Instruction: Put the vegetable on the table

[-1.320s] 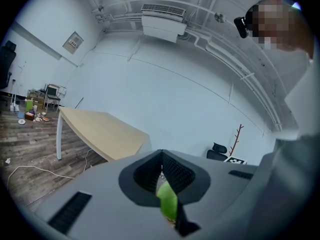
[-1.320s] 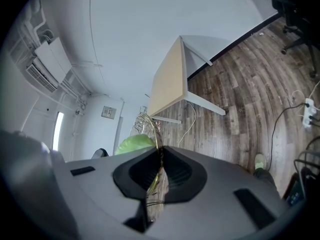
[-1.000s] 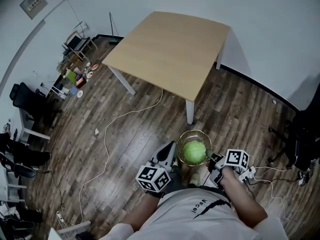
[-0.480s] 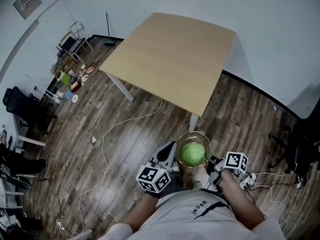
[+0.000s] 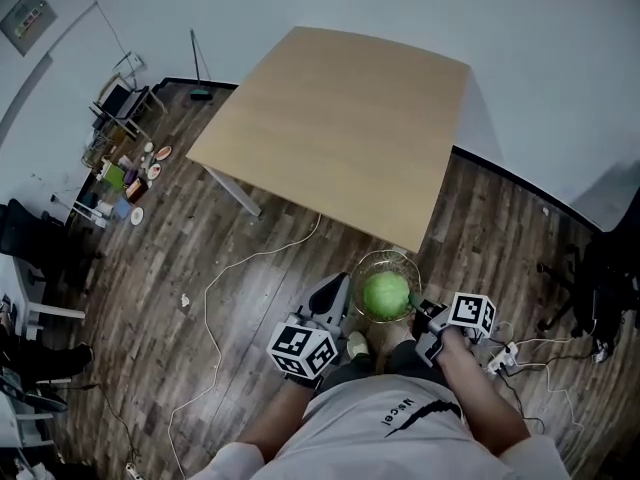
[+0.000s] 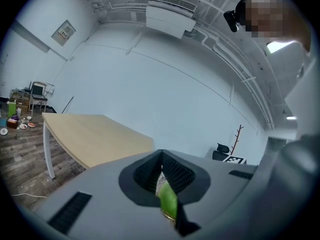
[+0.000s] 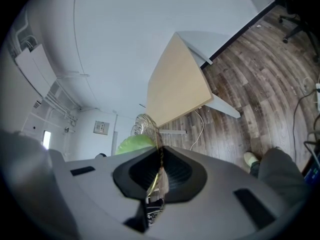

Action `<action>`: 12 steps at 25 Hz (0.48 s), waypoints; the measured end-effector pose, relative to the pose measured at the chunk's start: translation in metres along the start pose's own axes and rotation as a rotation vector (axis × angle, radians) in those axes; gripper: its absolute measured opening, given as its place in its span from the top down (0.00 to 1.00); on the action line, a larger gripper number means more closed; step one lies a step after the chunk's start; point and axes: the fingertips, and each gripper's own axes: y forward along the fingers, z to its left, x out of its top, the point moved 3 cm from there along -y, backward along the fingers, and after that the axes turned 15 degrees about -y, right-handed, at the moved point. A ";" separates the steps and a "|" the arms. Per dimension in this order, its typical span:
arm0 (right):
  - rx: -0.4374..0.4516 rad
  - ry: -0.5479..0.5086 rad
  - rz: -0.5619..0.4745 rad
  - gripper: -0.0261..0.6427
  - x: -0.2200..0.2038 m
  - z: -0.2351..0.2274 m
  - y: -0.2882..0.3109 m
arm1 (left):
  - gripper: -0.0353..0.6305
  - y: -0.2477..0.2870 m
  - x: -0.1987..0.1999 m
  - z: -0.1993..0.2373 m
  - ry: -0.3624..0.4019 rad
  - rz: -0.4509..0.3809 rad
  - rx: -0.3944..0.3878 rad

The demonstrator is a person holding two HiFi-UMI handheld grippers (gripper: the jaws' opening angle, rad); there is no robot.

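Your table [image 5: 340, 128] has a pale wood top, smooth and matt, and the dark plank floor [image 5: 130, 298] has a slight sheen. The bowl [image 5: 388, 255] looks like thin gold-toned wire, and the cabbage [image 5: 386, 294] is smooth and waxy green.

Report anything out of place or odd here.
Nothing spilled or damaged: the cabbage sits in the glass bowl, held at its rim by the left gripper and right gripper. A loose white cable trails across the floor near the table.
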 end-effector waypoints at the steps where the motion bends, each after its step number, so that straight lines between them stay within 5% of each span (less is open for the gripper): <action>1: -0.005 0.004 0.000 0.92 0.003 0.000 0.005 | 0.93 0.002 0.003 0.005 -0.006 0.003 0.000; 12: -0.023 0.030 0.012 0.92 0.067 -0.008 0.066 | 0.93 0.055 0.032 0.056 -0.031 0.020 0.024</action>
